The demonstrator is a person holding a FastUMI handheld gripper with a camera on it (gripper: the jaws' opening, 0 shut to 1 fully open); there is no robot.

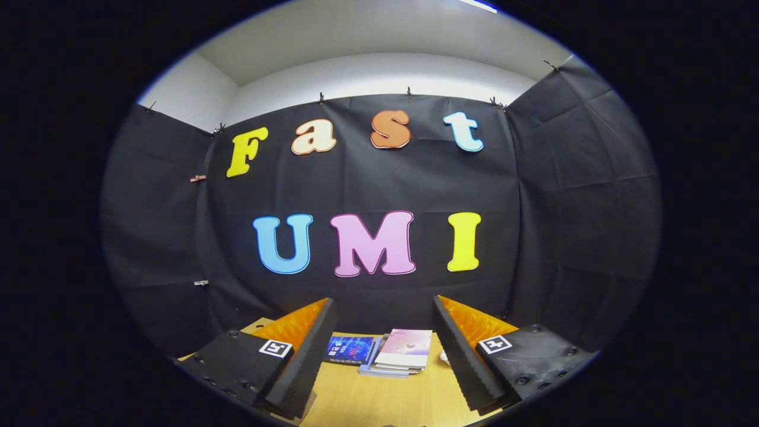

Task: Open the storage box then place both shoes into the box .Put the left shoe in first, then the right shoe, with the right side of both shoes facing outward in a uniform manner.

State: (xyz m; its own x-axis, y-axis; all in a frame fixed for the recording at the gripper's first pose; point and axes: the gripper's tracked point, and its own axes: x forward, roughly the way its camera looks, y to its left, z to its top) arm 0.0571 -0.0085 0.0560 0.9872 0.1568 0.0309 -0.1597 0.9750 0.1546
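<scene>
In the gripper view, the hand-held gripper (pixel 379 356) was spread wide, its two fingers well apart with nothing pinched between them. Each finger carried a square marker tag (pixel 276 348) on its outer block.

Between the fingers lay a wooden table (pixel 379 400), bare in the stretch nearest the fingertips, so the gap there was open. Farther ahead, still between the fingers, a blue book (pixel 350 349) lay flat, just beside a small stack of books (pixel 400 354) topped by a pink cover. The stack overlapped the blue book's right edge or touched it; which could not be told. A small white thing (pixel 443 356) sat close to the inner face of the right finger, too small to make out.

Beyond the books the table's far edge met the black cloth wall (pixel 367 178), which wrapped round both sides of the booth. Above the cloth ran a white wall and ceiling (pixel 379 65).

Where the storage box and the shoes were could not be told here.
</scene>
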